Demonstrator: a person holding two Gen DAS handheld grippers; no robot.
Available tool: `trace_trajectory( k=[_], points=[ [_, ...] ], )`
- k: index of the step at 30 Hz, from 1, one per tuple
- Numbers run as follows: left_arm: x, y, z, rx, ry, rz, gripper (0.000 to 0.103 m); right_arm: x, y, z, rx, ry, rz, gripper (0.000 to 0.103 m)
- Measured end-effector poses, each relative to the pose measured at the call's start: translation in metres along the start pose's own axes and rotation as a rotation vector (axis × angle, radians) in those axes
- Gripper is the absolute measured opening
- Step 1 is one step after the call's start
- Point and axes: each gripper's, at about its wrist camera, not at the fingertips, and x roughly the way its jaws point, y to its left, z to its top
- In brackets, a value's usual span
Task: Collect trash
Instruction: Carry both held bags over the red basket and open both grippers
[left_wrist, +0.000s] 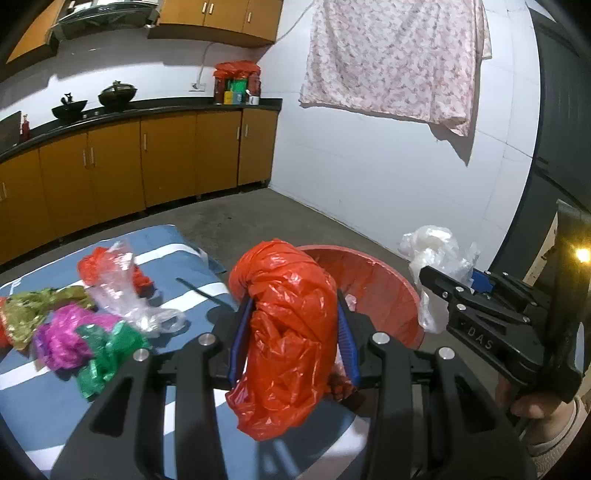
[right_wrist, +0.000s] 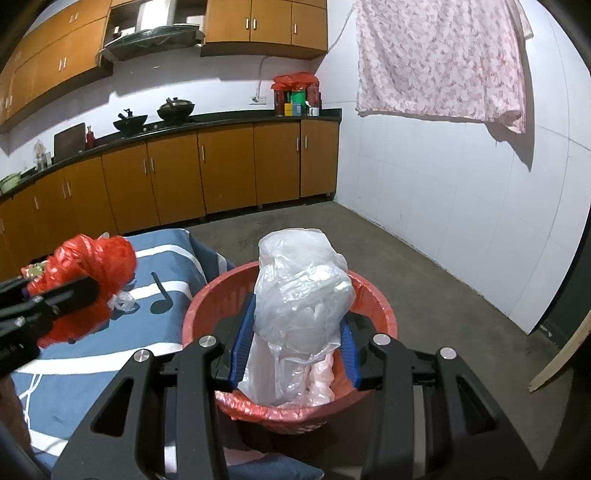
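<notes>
Status: both loads in hand, neither dropped yet. My right gripper (right_wrist: 293, 345) is clamped on a clear plastic bag (right_wrist: 301, 295), hanging directly over the red bin (right_wrist: 384, 314); some pale wrap already sits in the bin. My left gripper (left_wrist: 293, 341) is closed on a red plastic bag (left_wrist: 291, 325), bin just ahead-right of it. Left of that gripper, on the blue surface (left_wrist: 44, 406): clear wrap (left_wrist: 122, 295), green (left_wrist: 107, 354), magenta (left_wrist: 62, 341) and gold foil (left_wrist: 33, 310) still to collect. Roughly halfway, I'd judge.

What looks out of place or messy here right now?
Crumpled trash is still strewn on the blue mat: green wrapper, magenta wrapper, clear plastic. Otherwise the red basket stands upright, nothing spilled.
</notes>
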Motion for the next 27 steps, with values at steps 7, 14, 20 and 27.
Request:
trace_trajectory(
  k=[7,14,20,27],
  points=[
    [0.041,-0.009,0.007,-0.010,0.030,-0.027,0.041,0.018,-0.016,0.007,0.032,0.000,-0.006,0.042],
    [0.071,-0.018,0.017,-0.011,0.038,-0.050,0.041,0.039,-0.025,0.014,0.059,-0.007,0.002,0.042],
    [0.092,-0.014,0.019,-0.032,0.070,-0.056,0.055,0.050,-0.040,0.020,0.123,-0.016,0.022,0.063],
    [0.088,0.006,0.010,-0.072,0.080,-0.024,0.069,0.043,-0.043,0.011,0.145,-0.016,0.004,0.077]
  ],
)
